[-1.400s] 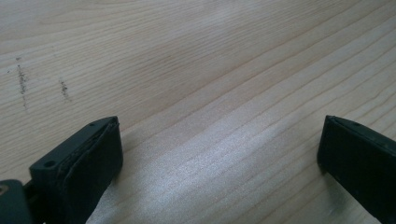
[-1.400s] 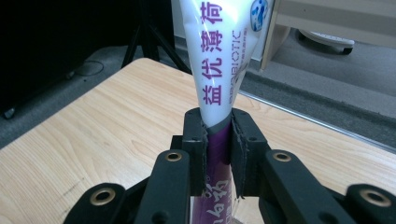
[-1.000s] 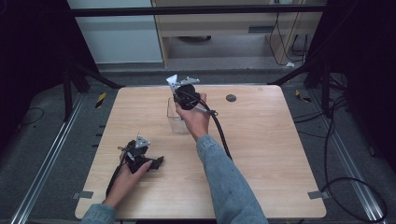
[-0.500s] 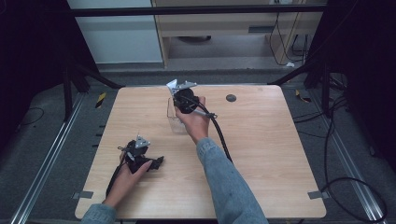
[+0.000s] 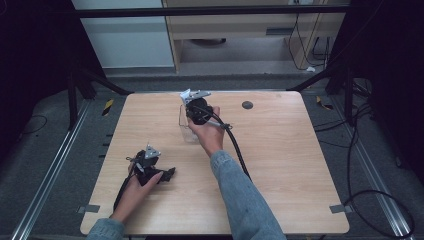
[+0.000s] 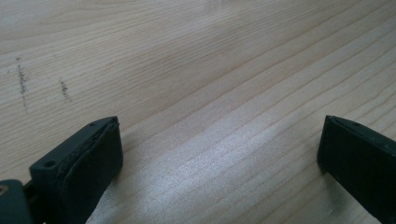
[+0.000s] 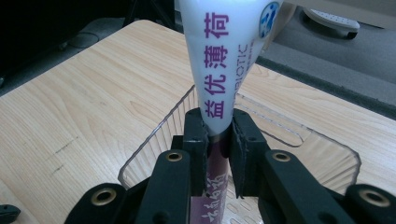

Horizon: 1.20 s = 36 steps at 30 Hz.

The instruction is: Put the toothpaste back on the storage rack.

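Left gripper (image 5: 150, 167): I rest it low on the table (image 5: 300, 165), jaws wide apart, empty.
Right gripper (image 7: 219, 135): I have it clamped on a toothpaste tube (image 7: 224, 56), over the clear bin (image 7: 299, 135).
Handling: light, soft, likely slick; I'd grip near its stiffer end.

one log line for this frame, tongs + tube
left tongs: open, low over bare table | right tongs: shut on white tube | tube: upright over clear bin
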Available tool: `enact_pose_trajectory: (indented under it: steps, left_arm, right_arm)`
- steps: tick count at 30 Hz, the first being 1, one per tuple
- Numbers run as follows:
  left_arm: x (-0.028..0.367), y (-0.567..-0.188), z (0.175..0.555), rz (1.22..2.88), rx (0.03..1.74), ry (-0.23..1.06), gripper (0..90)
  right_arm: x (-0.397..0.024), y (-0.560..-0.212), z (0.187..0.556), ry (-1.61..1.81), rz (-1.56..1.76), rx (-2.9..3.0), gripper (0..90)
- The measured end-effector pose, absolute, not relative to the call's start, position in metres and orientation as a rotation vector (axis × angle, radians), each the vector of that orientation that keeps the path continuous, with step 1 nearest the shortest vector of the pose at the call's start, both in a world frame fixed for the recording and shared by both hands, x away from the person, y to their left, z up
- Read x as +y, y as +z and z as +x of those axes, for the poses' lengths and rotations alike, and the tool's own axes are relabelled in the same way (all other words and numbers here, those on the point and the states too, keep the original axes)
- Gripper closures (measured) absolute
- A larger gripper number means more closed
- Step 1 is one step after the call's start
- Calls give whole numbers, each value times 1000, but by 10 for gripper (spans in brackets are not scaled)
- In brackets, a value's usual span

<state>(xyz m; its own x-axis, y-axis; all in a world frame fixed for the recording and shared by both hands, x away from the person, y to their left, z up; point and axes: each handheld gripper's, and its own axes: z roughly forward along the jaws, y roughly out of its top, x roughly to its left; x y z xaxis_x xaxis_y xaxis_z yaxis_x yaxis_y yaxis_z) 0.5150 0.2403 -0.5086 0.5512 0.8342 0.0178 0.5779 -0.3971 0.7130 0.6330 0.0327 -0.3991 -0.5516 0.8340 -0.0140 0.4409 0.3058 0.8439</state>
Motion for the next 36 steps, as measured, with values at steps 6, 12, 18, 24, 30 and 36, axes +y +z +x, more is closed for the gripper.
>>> enact_pose_trajectory:
  steps: [6, 12, 18, 24, 30, 36]
  left_arm:
    - [240, -509, 515, 2125, 1130, 497, 0]
    - [240, -508, 515, 2126, 1129, 497, 0]
    - [240, -509, 515, 2125, 1129, 497, 0]
    - [240, -509, 515, 2125, 1129, 497, 0]
    - [240, -509, 515, 2121, 1131, 497, 0]
    - [240, -509, 515, 2121, 1131, 497, 0]
  right_arm:
    - [33, -403, 633, 1153, 1135, 2131, 780]
    - [35, -405, 632, 1153, 1135, 2134, 781]
    - [37, -405, 632, 1154, 1133, 2132, 780]
    - [39, -406, 633, 1155, 1134, 2129, 778]
    - [43, -406, 635, 1152, 1136, 2125, 775]
    - [48, -406, 639, 1140, 1141, 2124, 773]
